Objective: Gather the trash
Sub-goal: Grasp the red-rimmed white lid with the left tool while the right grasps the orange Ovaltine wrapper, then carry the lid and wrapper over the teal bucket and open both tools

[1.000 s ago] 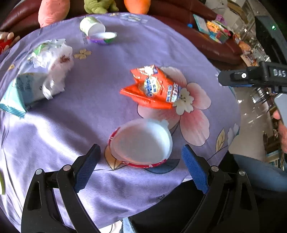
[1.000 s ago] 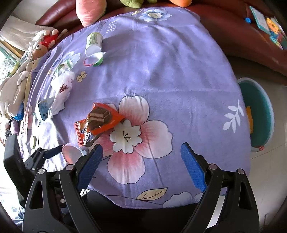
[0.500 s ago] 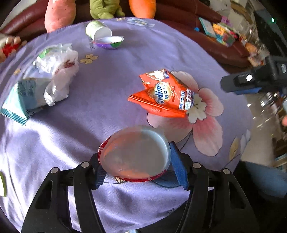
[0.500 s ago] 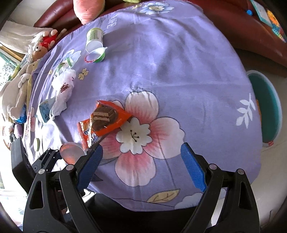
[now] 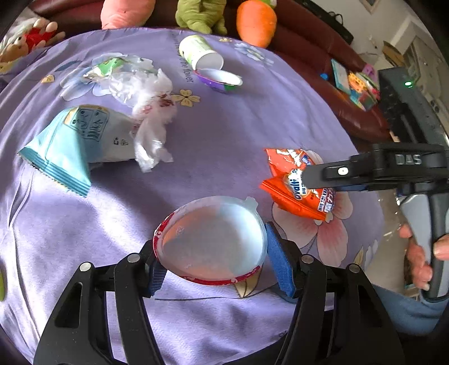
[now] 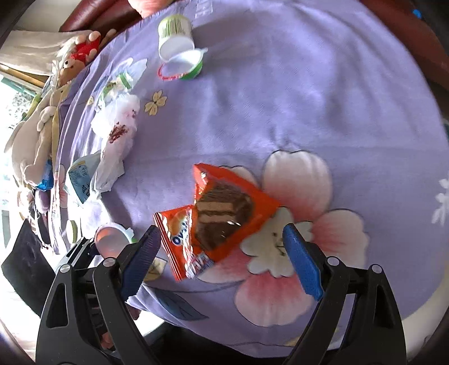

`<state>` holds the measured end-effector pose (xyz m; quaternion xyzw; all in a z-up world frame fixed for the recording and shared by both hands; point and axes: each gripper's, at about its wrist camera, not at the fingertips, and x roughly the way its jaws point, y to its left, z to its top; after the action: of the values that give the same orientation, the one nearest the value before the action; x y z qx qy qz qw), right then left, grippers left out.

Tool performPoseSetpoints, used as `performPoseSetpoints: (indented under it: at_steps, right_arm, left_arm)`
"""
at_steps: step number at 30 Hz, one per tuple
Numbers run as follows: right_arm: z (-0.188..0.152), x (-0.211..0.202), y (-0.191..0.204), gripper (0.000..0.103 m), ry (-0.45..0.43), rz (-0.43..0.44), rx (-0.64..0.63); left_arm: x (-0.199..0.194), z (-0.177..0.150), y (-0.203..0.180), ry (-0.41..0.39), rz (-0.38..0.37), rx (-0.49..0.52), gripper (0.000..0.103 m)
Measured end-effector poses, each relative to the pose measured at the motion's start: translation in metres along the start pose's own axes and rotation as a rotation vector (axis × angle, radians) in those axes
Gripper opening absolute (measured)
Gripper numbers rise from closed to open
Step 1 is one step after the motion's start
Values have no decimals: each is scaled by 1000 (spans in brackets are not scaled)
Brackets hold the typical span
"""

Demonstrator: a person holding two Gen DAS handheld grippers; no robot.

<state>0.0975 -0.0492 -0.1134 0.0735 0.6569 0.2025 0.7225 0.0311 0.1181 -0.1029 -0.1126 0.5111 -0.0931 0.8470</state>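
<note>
Left gripper (image 5: pixel 210 266): jaws clenched on the red-rimmed lid (image 5: pixel 210 241), near edge of the surface (image 5: pixel 224 134). Lift it level; the thin rim could buckle or slip.

Right gripper (image 6: pixel 221 261): jaws released, straddling the orange wrapper (image 6: pixel 216 219). Lower, then close on the bulk.

A second ago left jaws were apart, right gripper farther off.

Surface (image 5: pixel 230 134): round, draped in purple floral cloth. Sofa (image 5: pixel 317 50): dark red leather, behind the surface, carrying plush toys (image 5: pixel 255 22) and children's books (image 5: pixel 353 81). Floor (image 5: pixel 384 244): pale, glossy, at right. Daylight: bright, from the left in the right wrist view.
</note>
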Motion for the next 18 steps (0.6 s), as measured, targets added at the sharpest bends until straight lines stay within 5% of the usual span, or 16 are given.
performPoseSetpoints:
  at_steps: [6, 7, 8, 9, 18]
  right_arm:
    - [6, 9, -4, 83, -20, 34, 29]
    - [6, 8, -4, 79, -43, 28, 13]
    - [6, 8, -3, 56, -48, 26, -1]
    - [6, 8, -3, 43, -44, 35, -5]
    - [6, -17, -15, 39, -123, 13, -27]
  left_arm:
    - [3, 2, 2, 16, -4, -5, 64]
    - [4, 3, 3, 17, -3, -5, 64]
    - [4, 3, 3, 19, -2, -5, 64]
    - [5, 4, 3, 21, 0, -6, 64]
    - [7, 12, -9, 25, -1, 8, 64]
